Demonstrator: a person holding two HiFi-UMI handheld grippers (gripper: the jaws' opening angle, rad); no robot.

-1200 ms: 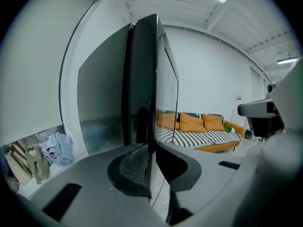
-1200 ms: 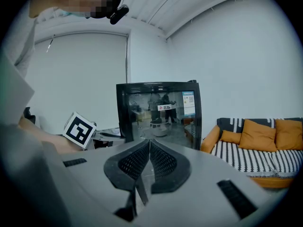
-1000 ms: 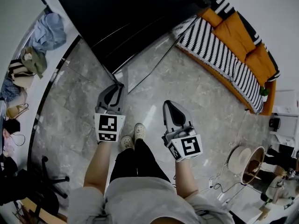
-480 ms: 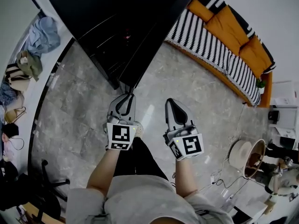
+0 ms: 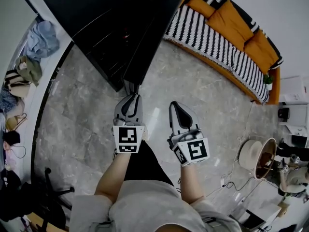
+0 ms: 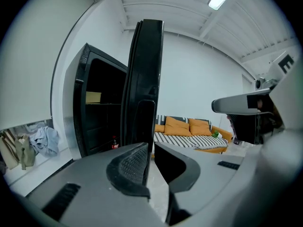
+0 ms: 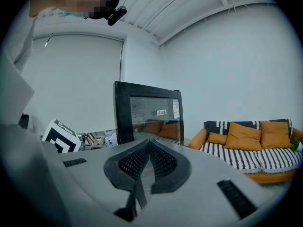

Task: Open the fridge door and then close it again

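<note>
Pinching the edge of the open fridge door (image 6: 147,70) at frame centre, the left gripper (image 6: 150,149) has just been closing its jaws on it, the right gripper (image 7: 149,144) is pressed together and empty, and only the left gripper view shows inside the fridge (image 6: 102,112) at left.

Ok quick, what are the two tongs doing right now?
Left tongs: have just been closing, now shut on the edge of the door.
Right tongs: shut, holding nothing.
</note>
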